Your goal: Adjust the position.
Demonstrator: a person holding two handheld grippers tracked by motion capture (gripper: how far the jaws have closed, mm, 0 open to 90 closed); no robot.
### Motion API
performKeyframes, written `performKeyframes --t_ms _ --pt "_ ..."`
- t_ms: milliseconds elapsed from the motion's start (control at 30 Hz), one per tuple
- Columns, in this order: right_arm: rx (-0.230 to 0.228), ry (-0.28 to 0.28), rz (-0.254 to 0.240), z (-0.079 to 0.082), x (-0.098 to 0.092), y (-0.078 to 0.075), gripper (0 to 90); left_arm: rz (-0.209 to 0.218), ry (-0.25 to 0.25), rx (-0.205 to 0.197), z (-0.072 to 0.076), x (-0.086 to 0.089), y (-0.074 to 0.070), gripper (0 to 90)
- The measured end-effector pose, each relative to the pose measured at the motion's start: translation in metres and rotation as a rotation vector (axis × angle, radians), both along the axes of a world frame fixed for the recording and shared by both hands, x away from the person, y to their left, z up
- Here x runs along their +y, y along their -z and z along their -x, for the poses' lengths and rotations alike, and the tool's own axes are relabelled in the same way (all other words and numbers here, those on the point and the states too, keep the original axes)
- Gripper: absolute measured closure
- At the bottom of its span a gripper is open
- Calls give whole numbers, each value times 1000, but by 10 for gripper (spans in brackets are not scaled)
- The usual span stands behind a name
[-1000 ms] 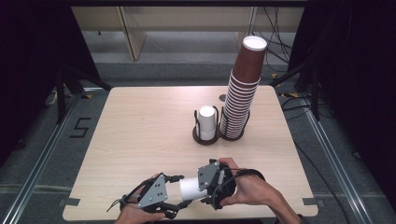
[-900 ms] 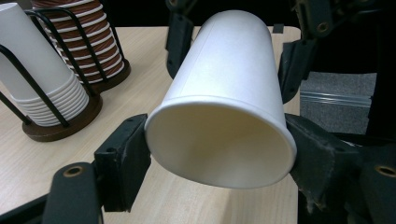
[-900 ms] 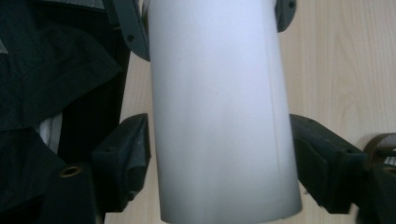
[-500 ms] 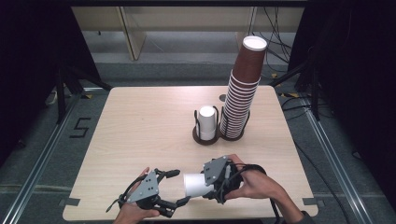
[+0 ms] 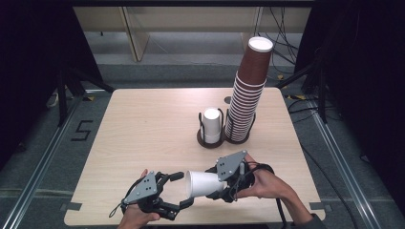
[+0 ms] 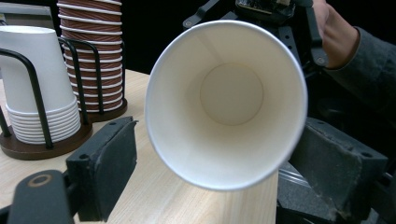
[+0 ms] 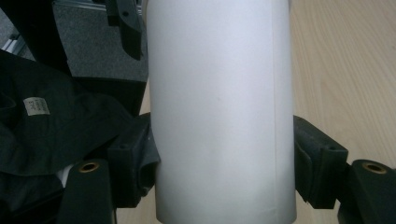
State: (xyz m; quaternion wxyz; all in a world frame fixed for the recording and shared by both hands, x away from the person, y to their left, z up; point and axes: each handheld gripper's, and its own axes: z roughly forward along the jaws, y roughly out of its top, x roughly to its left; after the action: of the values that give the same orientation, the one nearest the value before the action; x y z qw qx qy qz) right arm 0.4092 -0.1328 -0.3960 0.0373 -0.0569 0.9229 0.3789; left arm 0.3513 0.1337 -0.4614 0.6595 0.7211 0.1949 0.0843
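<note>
At lower centre of the high view, our right gripper [image 5: 216, 183] clamps a white paper cup [image 5: 204, 184] — left gripper [image 5: 184, 189] open beside its rim — handover done, carrying comes next.

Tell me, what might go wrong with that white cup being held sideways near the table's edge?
The right gripper squeezes the thin white cup by its sides, so it could dent or slip out. The left gripper stands open around the cup's rim without pressing; closing carelessly there might crush the rim. A dropped cup could roll off the table.
</note>
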Motion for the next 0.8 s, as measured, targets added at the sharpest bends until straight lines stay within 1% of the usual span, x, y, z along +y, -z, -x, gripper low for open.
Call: performKeyframes --t_ms 33,67,100,133,200,233,267,300,333,367,400,433,467,533,567,633,667,700,733,767,800 --pt "4 -5 -1 1 2 1 327 12 -2 6 0 -1 0 145" --pt "4 -9 0 2 4 2 326 5 1 -3 0 -1 0 142" --pt "4 -9 0 2 4 2 326 5 1 -3 0 -1 0 144" --pt "18 -17 -14 3 7 4 326 8 5 -4 1 -2 0 140" --pt "16 -23 -13 3 8 5 326 7 7 -6 2 -2 0 141" --pt "40 -22 -17 5 9 5 326 8 11 -9 2 -3 0 143" --pt "42 -35 -24 6 11 6 325 11 11 -6 3 -4 0 143" --pt "42 -35 -24 6 11 6 325 11 11 -6 3 -4 0 144" --pt "46 -35 -31 6 11 7 325 7 14 -11 3 -5 0 144" --pt "61 -37 -34 6 12 8 324 8 12 -13 3 -5 0 145" --pt "58 -36 -32 6 12 8 324 3 9 -14 3 -6 0 145" --pt "56 -37 -30 6 12 9 323 -2 17 -16 3 -5 0 148" --pt "68 -43 -33 5 13 11 322 1 25 -30 3 -4 0 197" --pt "72 -39 -40 5 12 11 322 6 29 -31 2 -4 -1 199" --pt "94 -33 -45 5 12 13 320 2 33 -29 3 -4 -1 213" --pt "94 -30 -40 5 12 13 309 -7 32 -40 3 -3 -2 220" --pt "69 11 3 5 12 13 206 -10 39 -35 1 -1 -3 230" --pt "69 11 3 5 12 13 206 -10 39 -35 1 -1 -3 232" --pt "15 40 42 6 10 10 191 -12 31 -35 0 -1 -4 233" --pt "15 40 42 6 10 10 191 -12 31 -35 0 -1 -4 233" --pt "5 45 44 7 10 8 196 -56 11 -38 1 1 -5 233"
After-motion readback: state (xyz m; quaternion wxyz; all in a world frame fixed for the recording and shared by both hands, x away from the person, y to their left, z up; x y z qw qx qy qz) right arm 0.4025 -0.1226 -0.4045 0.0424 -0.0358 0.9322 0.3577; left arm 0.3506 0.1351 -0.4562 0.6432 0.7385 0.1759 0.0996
